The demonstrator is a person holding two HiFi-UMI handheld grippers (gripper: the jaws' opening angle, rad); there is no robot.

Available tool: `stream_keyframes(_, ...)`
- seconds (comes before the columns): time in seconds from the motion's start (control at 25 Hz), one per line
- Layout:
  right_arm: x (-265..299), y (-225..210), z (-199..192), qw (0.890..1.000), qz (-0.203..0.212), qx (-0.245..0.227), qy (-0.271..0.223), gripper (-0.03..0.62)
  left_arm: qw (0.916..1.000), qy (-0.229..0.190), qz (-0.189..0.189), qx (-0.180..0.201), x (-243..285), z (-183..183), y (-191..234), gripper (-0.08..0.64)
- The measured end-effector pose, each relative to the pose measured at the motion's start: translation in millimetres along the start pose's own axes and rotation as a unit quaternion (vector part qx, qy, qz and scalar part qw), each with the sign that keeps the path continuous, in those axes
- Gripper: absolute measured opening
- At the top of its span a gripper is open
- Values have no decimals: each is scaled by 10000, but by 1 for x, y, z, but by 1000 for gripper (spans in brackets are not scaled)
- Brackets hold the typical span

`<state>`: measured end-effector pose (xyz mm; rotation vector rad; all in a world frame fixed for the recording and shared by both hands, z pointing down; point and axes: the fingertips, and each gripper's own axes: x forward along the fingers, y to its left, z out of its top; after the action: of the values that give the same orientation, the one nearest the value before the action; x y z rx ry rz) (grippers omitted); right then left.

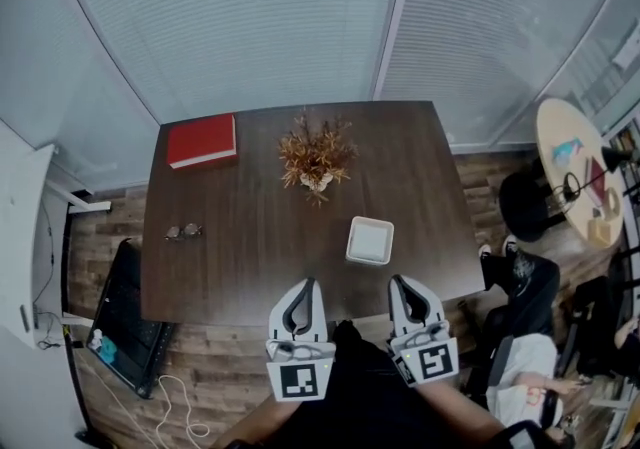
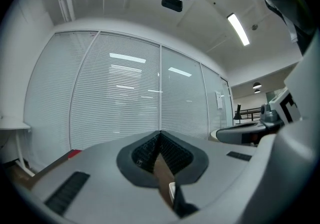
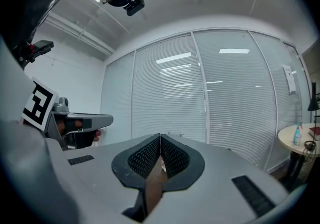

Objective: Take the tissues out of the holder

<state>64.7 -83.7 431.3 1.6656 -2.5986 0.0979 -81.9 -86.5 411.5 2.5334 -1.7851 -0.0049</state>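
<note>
A dark wooden table (image 1: 250, 197) with a fine lengthwise grain and rounded corners stood before walls of pale slatted blinds. At its far left corner lay a flat red book (image 1: 202, 141), rectangular and matte. Nearer, by the left edge, rested a pair of thin-framed glasses (image 1: 184, 231). The left gripper (image 1: 307, 283) was held just over the table's near edge. Its grey plastic jaws tapered to a point and were pressed together, with nothing between the black cross-hatched pads (image 2: 172, 150). Mid-table, toward the far side, stood a spiky bunch of dried brown foliage (image 1: 316, 159). The holder (image 1: 370, 240) was a white square with softened corners. It sat on the table near the front edge, just ahead of the gap between the two grippers and closer to the right one. The tissues inside could not be told from its white rim. The right gripper (image 1: 398, 281) was of the same smooth grey shell, its textured jaws likewise closed tip to tip on nothing. Well to the right stood a round pale table (image 1: 553, 137).
</note>
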Motion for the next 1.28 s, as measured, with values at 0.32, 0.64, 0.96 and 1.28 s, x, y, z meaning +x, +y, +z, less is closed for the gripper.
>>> stream_keyframes(0.32, 33, -37, -27, 9989, 395, 6, 258, 9, 9995, -5, 51, 303, 47, -4, -11, -2)
stream_keyframes(0.64, 70, -41, -42, 9936, 794, -180, 787, 9, 9994, 13, 324, -133, 63, -10, 5, -2)
stream_keyframes(0.96, 97, -52, -91, 9729, 1378, -439, 1806, 11, 9993, -146, 305, 153, 74, -2, 8, -2)
stream_keyframes(1.28, 119, -64, -166, 9290, 2143, -1082, 2816, 69, 9986, -86, 523, -82, 79, -8, 11, -2)
